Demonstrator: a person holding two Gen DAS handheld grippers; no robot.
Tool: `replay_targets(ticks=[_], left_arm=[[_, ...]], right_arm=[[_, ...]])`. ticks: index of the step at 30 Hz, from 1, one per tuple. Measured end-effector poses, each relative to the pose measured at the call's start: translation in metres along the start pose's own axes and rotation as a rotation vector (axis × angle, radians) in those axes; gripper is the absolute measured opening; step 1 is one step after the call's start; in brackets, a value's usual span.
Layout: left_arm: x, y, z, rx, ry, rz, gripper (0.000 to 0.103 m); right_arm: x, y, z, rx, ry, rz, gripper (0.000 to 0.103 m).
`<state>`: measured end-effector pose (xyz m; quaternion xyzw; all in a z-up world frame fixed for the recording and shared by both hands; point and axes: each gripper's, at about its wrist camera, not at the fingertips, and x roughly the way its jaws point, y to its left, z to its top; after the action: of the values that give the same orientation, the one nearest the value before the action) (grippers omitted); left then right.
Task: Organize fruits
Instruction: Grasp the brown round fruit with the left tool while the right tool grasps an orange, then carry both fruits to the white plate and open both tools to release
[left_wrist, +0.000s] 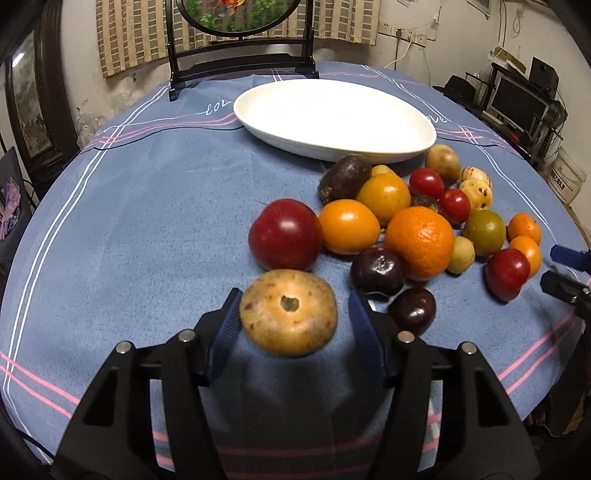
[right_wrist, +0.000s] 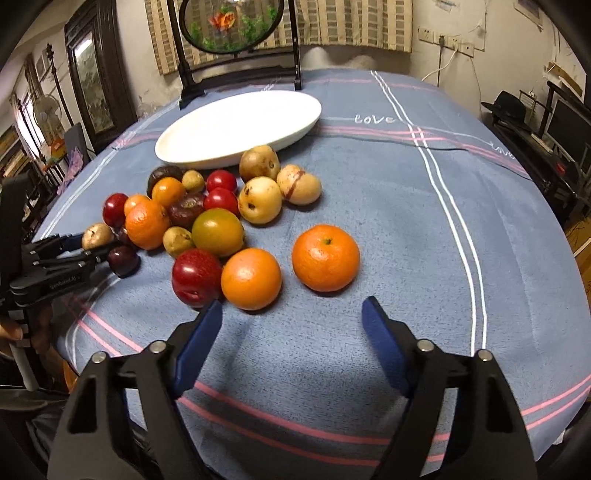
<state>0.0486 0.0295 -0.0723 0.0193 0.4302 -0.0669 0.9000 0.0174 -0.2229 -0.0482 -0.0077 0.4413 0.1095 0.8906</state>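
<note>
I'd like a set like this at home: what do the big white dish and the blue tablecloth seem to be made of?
White dish: probably glazed ceramic, perhaps melamine; smooth, even white with a soft sheen and a thick rounded rim.
Tablecloth: soft woven or brushed fabric; matte, slightly fuzzy nap, white and pink stripes, a fold line.

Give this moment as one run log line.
left gripper: open around tan fruit | right gripper: open, empty, near lone orange | plate: empty

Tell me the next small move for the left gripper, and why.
Probably close the left gripper on the tan fruit: it sits between the pads with a gap at the right one, and the white plate is empty.
</note>
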Motion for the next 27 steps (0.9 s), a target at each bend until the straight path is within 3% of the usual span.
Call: replay_targets(ticks=[3,10,15,22,27], left_arm=[[0.000,0.002,0.000,0.003,-0.013,0.016,0.046],[-0.005,0.010,-0.003,-0.018,-0.009,-0.026,0.045],[-0.019,0.009,-0.005,-0.024,-0.026,-0.048,0.045],[-0.039,0.003,0.000,-0.009,-0.073,-0.055,0.046],[-0.039,-0.003,0.000,-0.001,-0.067,-0.057,0.046]], right_arm=[[0.006,0.000,0.002,0.014,0.012,0.000,0.077],[-0.009,-0.011,0.009,0.004,0.000,0.005,0.077],[-0.011,-0.025,0.009,0.007,-0.010,-0.089,0.077],[0.009,-0.023,0.008,-0.058,0.035,-0.151,0.077],[0.021,-0.025,0.022,-0.072,0.035,-0.119,0.076]])
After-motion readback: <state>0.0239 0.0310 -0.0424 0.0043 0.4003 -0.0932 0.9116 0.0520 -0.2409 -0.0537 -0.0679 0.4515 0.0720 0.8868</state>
